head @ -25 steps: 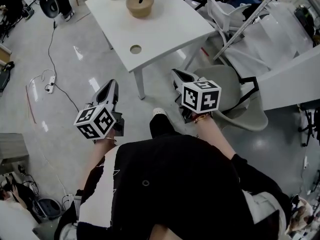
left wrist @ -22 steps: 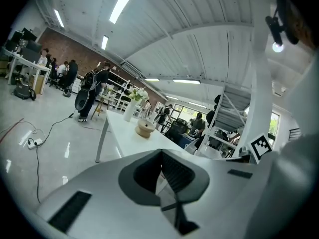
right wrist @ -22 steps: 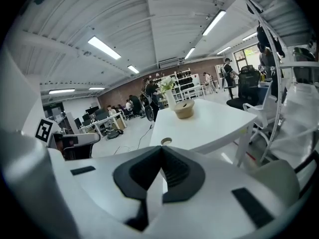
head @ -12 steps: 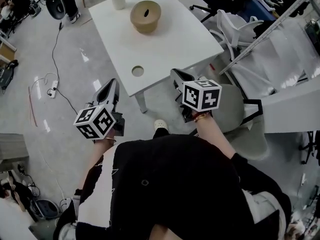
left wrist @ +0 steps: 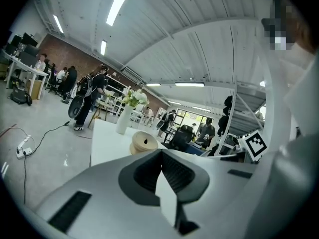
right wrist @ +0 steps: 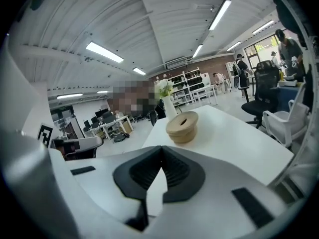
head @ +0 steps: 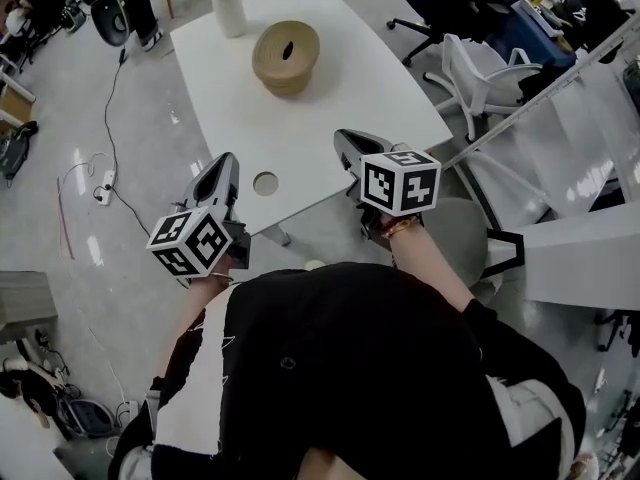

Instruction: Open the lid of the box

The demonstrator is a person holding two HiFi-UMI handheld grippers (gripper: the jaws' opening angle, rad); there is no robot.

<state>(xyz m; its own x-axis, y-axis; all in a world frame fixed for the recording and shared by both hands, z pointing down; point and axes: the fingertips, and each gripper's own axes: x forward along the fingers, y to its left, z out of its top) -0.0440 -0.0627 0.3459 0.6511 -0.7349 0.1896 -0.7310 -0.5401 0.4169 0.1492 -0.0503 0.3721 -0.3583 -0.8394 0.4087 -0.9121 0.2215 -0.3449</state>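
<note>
Head view, steeply downward:
- A white desk [head: 370, 83] is seen ahead of the person [head: 340, 368].
- The box [head: 286, 58], round and tan, is set on the far part of the desk, well apart from both grippers. Its lid [head: 288, 42] is seated on it, and a dark slot is seen in the lid's top.
- A white vase [head: 228, 10] with flowers is placed just behind the box, toward the far left corner.
- A round hole [head: 265, 183] is noted in the desk top near its near edge, between the two grippers.

Grippers:
- The left gripper [head: 222, 168] is held at the desk's near left edge, pointed toward the box. In the left gripper view its jaws are seen pressed together, with nothing between them.
- The right gripper [head: 350, 143] is held over the near right part of the desk. In the right gripper view its jaws are likewise fully closed, and nothing is held. The box is seen straight ahead beyond them.
- Neither gripper is touching the box.

Surroundings:
- A white chair [head: 480, 68] and a black office chair [head: 430, 3] are seen to the right of the desk.
- A grey chair [head: 462, 230] is seen below the right gripper.
- A power strip [head: 103, 193] with its cable is lying on the floor [head: 130, 288] at left.
</note>
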